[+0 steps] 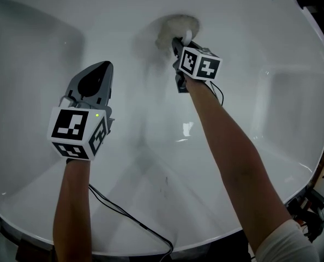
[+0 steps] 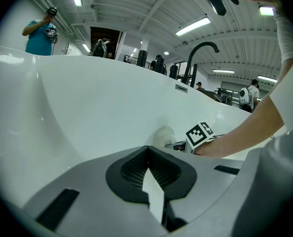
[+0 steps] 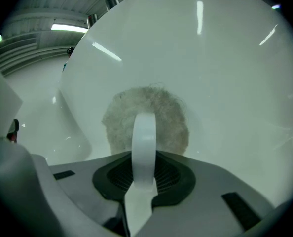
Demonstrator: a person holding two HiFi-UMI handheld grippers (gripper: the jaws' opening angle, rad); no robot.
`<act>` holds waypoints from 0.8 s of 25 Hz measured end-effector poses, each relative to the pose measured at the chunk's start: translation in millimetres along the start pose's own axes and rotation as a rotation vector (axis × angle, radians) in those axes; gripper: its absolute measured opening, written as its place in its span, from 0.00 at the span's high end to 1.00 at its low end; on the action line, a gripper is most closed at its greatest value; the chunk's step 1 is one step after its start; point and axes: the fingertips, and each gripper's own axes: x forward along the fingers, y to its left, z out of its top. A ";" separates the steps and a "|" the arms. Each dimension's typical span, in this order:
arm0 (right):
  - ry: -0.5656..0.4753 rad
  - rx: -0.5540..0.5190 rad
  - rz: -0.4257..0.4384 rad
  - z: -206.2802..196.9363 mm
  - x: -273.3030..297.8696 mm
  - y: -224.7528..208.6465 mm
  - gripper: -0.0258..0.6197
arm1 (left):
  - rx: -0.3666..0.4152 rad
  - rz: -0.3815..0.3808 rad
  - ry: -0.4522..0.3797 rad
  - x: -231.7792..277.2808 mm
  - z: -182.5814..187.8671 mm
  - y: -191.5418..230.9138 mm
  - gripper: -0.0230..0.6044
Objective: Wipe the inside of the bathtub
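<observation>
Left tongs (image 1: 103, 70) at 9 o'clock in head view, tips aimed at 12–1. Jaws together, nothing between them; confirmed in left gripper view (image 2: 147, 154). They hang off the bathtub (image 1: 42, 53) surface, not touching the white wall as far as I can see. A black cable (image 1: 124, 214) trails from the left wrist toward 6.

Left gripper view: tub wall (image 2: 87, 107) fills the middle. Black tap (image 2: 198, 53) on the rim at 1 o'clock. Bystander in a teal shirt (image 2: 38, 31) behind the rim at 10–11.

Fuzzy pad (image 1: 173, 26) sits at 12 o'clock in head view, flat face pressed on the tub's inner wall. It's round, pale grey and shaggy at the edge. From the left gripper view it shows as a small pale lump (image 2: 164, 135) just left of the right marker cube.

Right tongs (image 1: 179, 41) are just below the pad, pointing to 11–12, with the forearm running back toward 5. Right gripper view: jaws (image 3: 144, 154) clamped on the white strap (image 3: 144, 132) on the pad's back. The strap's long axis runs 6 to 12, arching up over the pad (image 3: 171, 117) centre. The pad face points away from the camera into the tub wall (image 3: 225, 73).
</observation>
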 end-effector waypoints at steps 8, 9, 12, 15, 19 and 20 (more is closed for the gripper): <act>0.019 -0.043 0.074 1.6 28.8 62.0 0.82 | 0.035 0.016 0.023 -21.7 3.5 32.8 0.96; 0.024 -0.051 0.085 1.5 32.1 66.5 0.82 | 0.045 0.014 0.028 -22.6 4.0 34.3 0.96; 0.033 -0.070 0.101 1.0 39.9 80.9 0.82 | 0.064 0.009 0.039 -29.3 3.9 40.1 0.96; 0.039 -0.085 0.110 -1.3 47.0 104.6 0.82 | 0.063 0.016 0.057 -41.3 -3.8 56.4 0.96; 0.049 -0.126 0.170 -0.7 63.4 145.1 0.82 | 0.027 0.060 0.061 -51.1 -12.4 82.2 0.96; 0.051 -0.140 0.178 0.2 65.9 154.2 0.82 | 0.013 0.069 0.060 -53.3 -14.5 87.4 0.96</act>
